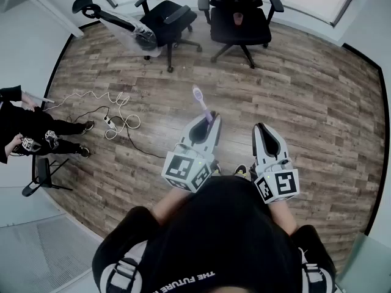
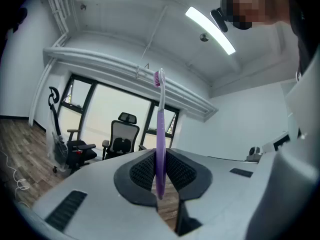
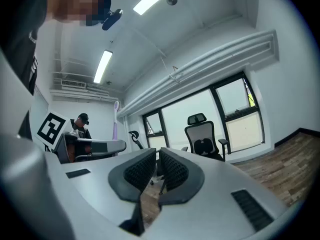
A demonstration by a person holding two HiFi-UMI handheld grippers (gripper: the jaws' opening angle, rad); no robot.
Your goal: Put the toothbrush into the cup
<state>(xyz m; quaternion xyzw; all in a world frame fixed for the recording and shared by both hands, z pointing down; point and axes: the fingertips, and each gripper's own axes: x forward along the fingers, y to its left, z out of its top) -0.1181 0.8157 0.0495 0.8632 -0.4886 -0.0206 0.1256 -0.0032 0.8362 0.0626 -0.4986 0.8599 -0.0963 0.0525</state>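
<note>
Toothbrush [image 2: 160, 129]: purple, clamped near its handle end by my left gripper [image 2: 160, 173], bristles at 12 o'clock in that gripper's view.
Right gripper [image 3: 156, 170]: jaws together, nothing between.
Cup: I take the small pink thing [image 1: 238, 18] on the office chair [image 1: 244, 32] seat, 12 o'clock in the head view, for it; well apart from the brush.
Risk: grip sits low, so the long shaft may pivot or slip when I tilt it; a cup on a soft seat may tip if I knock its rim.

Head view looks steeply down; both gripper views face level past their jaws toward one office chair [image 2: 122, 136].
</note>
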